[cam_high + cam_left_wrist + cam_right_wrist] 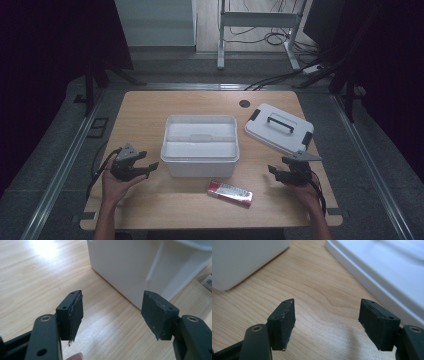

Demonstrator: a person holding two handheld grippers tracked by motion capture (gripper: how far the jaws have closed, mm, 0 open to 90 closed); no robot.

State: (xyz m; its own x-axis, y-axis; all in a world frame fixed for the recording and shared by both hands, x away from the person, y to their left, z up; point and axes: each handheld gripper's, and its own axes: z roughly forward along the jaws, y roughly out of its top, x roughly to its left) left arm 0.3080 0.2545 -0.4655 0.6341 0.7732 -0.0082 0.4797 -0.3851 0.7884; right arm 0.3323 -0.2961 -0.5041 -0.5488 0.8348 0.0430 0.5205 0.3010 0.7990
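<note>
Now we hold the left hand-held gripper (150, 169) and right hand-held gripper (273, 172) agape, empty, flanking the white storage box (200, 145); a red-and-white packet (230, 193) lies on the worktop (150, 107).

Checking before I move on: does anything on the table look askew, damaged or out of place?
The lid is off the white box, lying askew to its right. The left gripper's pads look frayed at the edges. The red and white packet lies flat in front of the box; nothing spilled.
</note>
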